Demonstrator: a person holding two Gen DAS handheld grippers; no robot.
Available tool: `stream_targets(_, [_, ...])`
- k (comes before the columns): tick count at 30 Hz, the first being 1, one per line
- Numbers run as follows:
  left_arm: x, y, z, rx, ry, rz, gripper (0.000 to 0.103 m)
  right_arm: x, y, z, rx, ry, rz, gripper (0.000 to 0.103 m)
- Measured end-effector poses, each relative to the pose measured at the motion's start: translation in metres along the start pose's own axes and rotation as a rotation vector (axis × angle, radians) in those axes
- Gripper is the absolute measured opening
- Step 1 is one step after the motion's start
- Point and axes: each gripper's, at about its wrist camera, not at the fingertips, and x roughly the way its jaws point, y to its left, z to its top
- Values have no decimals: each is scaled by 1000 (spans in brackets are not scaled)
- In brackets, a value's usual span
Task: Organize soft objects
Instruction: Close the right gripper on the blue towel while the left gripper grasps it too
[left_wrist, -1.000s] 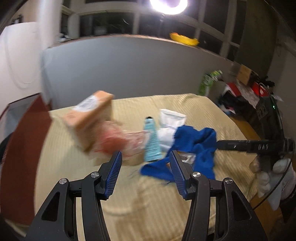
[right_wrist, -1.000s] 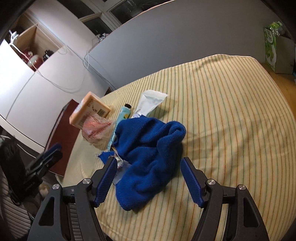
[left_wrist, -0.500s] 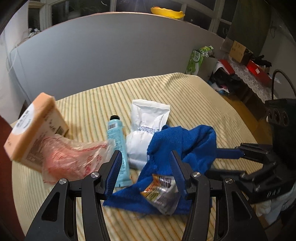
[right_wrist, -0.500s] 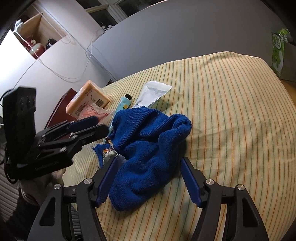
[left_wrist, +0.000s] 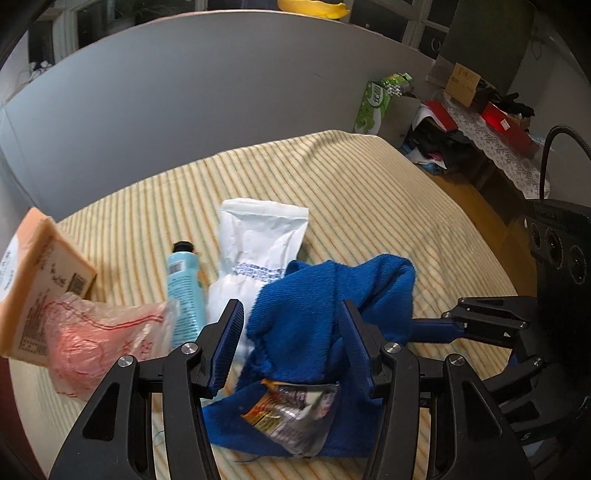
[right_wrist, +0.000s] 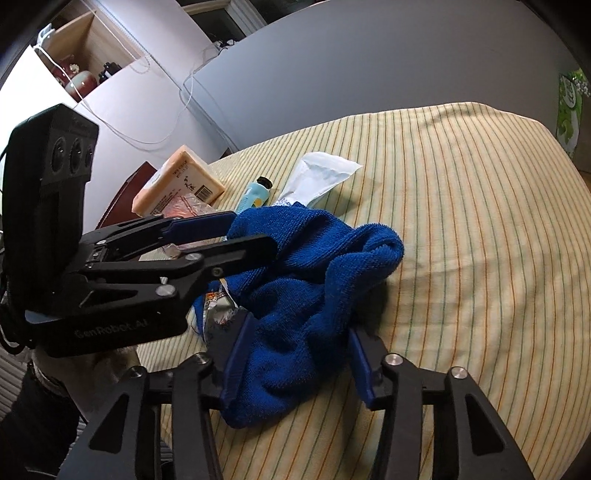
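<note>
A crumpled blue towel (right_wrist: 306, 280) lies on the striped bedspread (right_wrist: 461, 221), with a snack wrapper (left_wrist: 291, 413) tucked at its near edge. My right gripper (right_wrist: 299, 363) straddles the towel's near lobe. Its jaws are closing and both pads touch the cloth. My left gripper (left_wrist: 291, 347) is open over the towel's other side, and its fingertips (right_wrist: 273, 243) reach the towel's top fold without pinching it. In the left wrist view, my right gripper (left_wrist: 424, 328) comes in from the right, one finger hidden behind the towel.
Beyond the towel lie a white pouch (left_wrist: 258, 240), a light blue tube (left_wrist: 183, 284), a pink plastic bag (left_wrist: 92, 343) and an orange box (left_wrist: 33, 280). A grey headboard (left_wrist: 221, 92) stands behind. The bed's right edge drops to a wooden floor (left_wrist: 480, 206).
My left gripper has swung right and down onto the towel, coming into the right wrist view. My right gripper's jaws have narrowed around the towel's near lobe.
</note>
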Motion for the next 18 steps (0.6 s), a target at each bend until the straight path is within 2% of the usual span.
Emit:
stream_targets(1, [1,-1,1,0,3,0,52,-1,0,0,-3,0,0,40])
stream_targets(3, [3,-4,0,12,7,4,42,-1,0,0,-10,-2,-5,36])
stream_targets(4, [5,-5,0,16,11,4,30,0,1,0,-11,-2,-8,34])
stream_targets(5, [6,-6,-1,21,18,8,22,0,1,0,-12,-2,-10,31])
stream_targets(8, [8,-6,-2,25,23,10,13,3,2,1,-13,-5,-20,23])
stream_targets(12, [8,-6,-4,25,18,19,10,8,4,2,-19,-14,-40,11])
stream_targets(18, [-11,-7,-5,19,-29,4,9,-3,12,1,-49,-51,-64,7])
